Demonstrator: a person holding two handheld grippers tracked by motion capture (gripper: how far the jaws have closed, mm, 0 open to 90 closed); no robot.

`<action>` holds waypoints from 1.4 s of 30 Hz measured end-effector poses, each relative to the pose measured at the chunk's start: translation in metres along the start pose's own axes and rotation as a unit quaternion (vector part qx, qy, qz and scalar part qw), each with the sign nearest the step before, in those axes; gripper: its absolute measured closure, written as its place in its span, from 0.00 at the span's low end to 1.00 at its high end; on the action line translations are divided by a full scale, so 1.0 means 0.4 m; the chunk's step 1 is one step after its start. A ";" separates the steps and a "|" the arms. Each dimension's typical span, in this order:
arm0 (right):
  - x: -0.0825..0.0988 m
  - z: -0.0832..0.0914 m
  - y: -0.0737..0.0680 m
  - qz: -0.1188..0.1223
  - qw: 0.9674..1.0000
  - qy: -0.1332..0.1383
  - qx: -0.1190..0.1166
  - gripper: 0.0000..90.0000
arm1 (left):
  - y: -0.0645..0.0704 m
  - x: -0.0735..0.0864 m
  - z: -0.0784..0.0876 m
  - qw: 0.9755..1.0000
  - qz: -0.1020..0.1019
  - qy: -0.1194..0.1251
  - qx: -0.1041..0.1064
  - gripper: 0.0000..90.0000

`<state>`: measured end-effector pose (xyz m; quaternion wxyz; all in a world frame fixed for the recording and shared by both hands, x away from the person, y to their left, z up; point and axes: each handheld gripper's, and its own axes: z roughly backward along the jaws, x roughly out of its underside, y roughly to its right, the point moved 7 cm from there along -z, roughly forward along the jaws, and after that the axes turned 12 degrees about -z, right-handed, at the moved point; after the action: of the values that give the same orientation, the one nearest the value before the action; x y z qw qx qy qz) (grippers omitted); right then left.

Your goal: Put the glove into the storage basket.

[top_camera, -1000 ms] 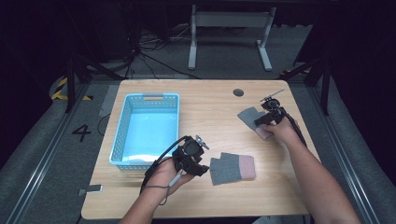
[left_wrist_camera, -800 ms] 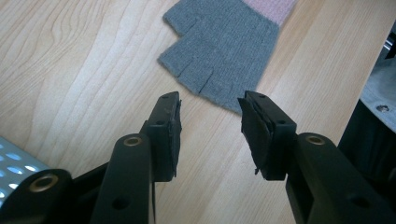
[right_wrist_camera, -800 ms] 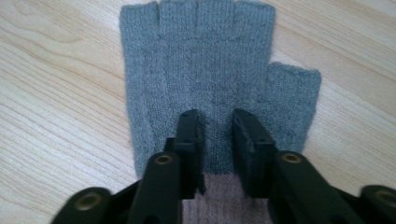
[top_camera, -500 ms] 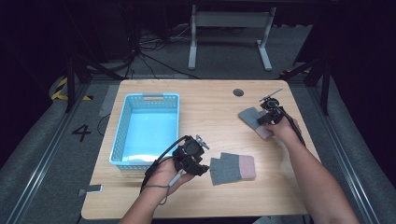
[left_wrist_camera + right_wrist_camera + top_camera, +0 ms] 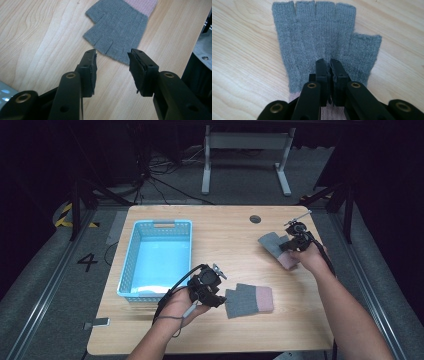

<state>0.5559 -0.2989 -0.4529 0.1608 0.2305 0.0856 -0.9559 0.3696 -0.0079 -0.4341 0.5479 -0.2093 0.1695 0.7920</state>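
Two grey fingerless gloves with pink cuffs lie on the wooden table. The far glove (image 5: 272,243) (image 5: 312,32) is at the right. My right gripper (image 5: 290,242) (image 5: 329,65) has just been closing and is now shut on a pinch of its knit near the palm. The near glove (image 5: 247,300) (image 5: 117,30) lies flat by the front edge. My left gripper (image 5: 220,299) (image 5: 112,62) stands open just left of it, jaws pointing at its finger ends, nothing between them.
A light blue plastic basket (image 5: 130,265) stands on the left half of the table, beside the left hand. A round cable hole (image 5: 255,219) sits near the far edge. A metal stand (image 5: 245,155) is on the floor behind the table.
The right hand has lifted slightly at the far glove. The left hand and the near glove have kept still.
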 end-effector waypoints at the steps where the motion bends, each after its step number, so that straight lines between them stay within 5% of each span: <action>1: 0.000 0.010 -0.001 0.001 1.000 0.003 -0.001 0.96 | 0.000 -0.001 0.000 1.000 0.000 -0.002 0.000 0.64; 9: 0.009 0.079 -0.023 0.018 1.000 0.014 -0.019 0.95 | -0.002 -0.010 0.002 1.000 -0.002 0.003 0.004 0.63; 22: 0.026 0.134 -0.070 0.067 0.997 0.014 -0.040 0.95 | -0.010 -0.009 0.020 1.000 0.003 0.010 0.000 0.63; 42: 0.093 0.187 -0.207 0.174 0.981 -0.002 -0.086 0.95 | -0.029 0.003 0.061 0.999 0.019 0.030 -0.014 0.62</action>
<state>0.4648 -0.2493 -0.3970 0.3440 0.2256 0.1256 -0.9028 0.3764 0.0091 -0.4143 0.5243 -0.2375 0.1784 0.7980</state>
